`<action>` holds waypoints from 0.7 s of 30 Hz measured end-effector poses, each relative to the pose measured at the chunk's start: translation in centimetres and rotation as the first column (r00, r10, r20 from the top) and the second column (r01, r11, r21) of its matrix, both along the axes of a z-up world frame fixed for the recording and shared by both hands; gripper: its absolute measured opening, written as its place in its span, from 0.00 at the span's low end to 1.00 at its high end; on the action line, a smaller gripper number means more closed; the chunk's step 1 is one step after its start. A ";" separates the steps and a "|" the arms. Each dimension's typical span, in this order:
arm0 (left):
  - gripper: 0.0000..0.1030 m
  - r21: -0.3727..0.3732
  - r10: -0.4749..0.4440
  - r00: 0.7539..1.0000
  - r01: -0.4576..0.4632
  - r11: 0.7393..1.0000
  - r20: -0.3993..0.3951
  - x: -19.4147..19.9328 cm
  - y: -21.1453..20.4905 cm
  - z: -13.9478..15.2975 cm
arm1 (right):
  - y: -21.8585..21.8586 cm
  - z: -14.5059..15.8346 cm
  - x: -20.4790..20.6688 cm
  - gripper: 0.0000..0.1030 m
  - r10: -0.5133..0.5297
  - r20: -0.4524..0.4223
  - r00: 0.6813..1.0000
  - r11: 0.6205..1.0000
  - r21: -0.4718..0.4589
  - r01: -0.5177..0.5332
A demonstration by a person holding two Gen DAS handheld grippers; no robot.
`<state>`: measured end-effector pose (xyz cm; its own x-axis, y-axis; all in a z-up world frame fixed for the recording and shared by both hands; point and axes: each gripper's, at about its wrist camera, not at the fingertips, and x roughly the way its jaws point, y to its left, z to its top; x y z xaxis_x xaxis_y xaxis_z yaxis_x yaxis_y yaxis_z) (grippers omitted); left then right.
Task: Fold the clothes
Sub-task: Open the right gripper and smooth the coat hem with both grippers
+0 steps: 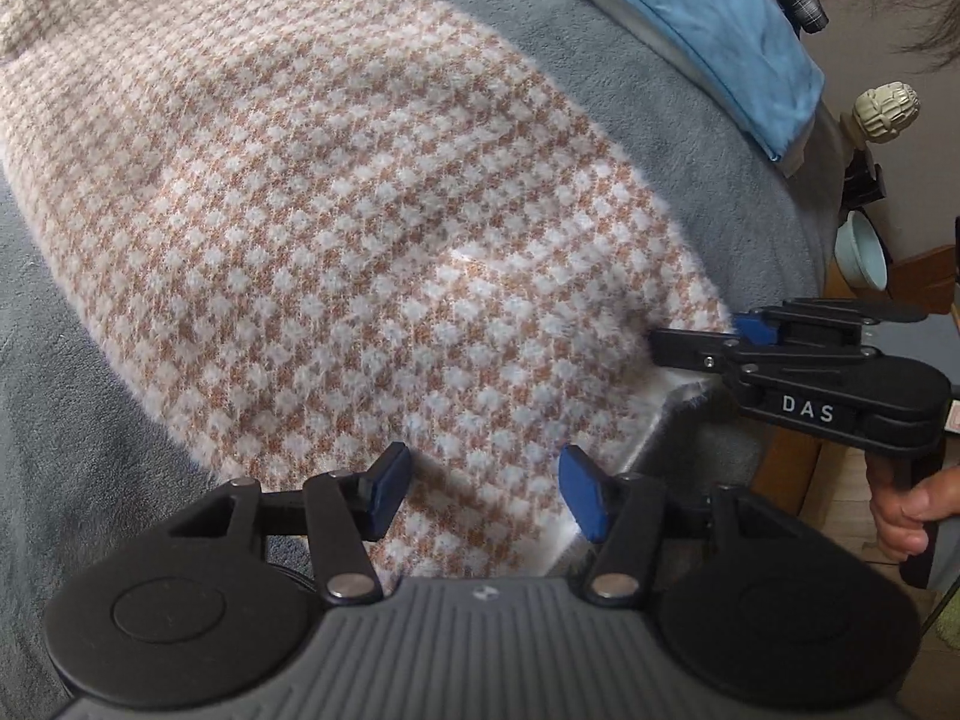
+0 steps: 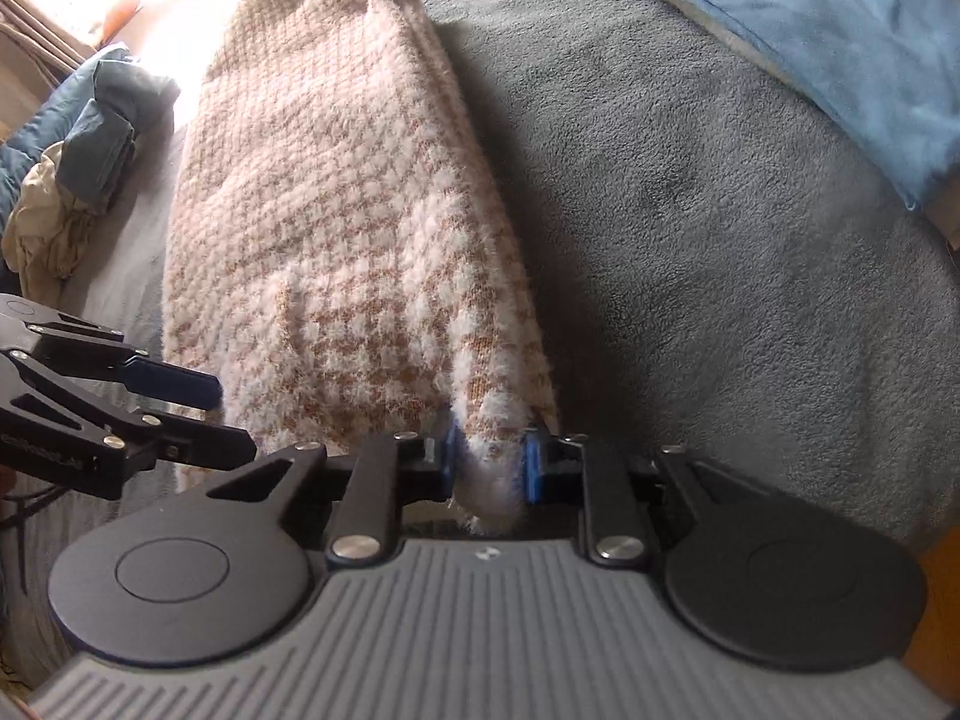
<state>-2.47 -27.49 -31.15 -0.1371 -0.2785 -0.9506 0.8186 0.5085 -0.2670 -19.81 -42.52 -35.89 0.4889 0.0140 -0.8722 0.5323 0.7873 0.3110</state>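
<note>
A fuzzy sweater in a tan-and-white houndstooth knit lay spread on a grey fleece blanket covering what looked like a bed, its near hem lying toward both cameras. The left tongs hovered over that near hem with their blue pads standing well apart, open, the knit visible between them but neither pad pressing on it. In the right wrist view the same tongs came in from the left edge, reaching toward the sweater's near-left border. The right tongs were closed on a thick fold of the sweater at its near-right corner, the fluffy white edge bulging up between the two blue pads. Seen from the left wrist camera, the right tongs came in from the right at the sweater's corner, and a hand gripped their black handle below. The sweater's right edge was doubled over into a long raised ridge running away from the camera. Beyond it, on the far right of the blanket, rested a folded light blue cloth, also visible in the left view. A heap of dark blue and cream clothes sat at the far left, near bright window light.
</note>
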 end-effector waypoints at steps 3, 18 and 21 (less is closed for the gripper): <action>0.55 -0.024 0.016 1.000 -0.016 1.000 0.023 -0.3 1.0 0.8 | 0.2 2.1 -0.3 0.23 0.020 -0.006 1.000 0.999 -0.031 -0.020; 0.61 -0.187 0.167 0.986 -0.161 0.969 0.015 1.6 3.3 0.7 | 2.9 2.4 4.7 0.24 0.187 -0.122 0.975 0.955 -0.211 -0.209; 0.78 -0.253 0.193 0.979 -0.171 0.952 0.067 2.1 4.0 1.7 | 3.8 2.6 5.4 0.26 0.194 -0.170 0.966 0.943 -0.239 -0.232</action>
<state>-0.42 -23.44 -29.42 0.0207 -0.5158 -0.8565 0.7447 0.5795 -0.3310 -14.42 -38.69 -33.27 0.3696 -0.1280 -0.9203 0.3671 0.9300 0.0180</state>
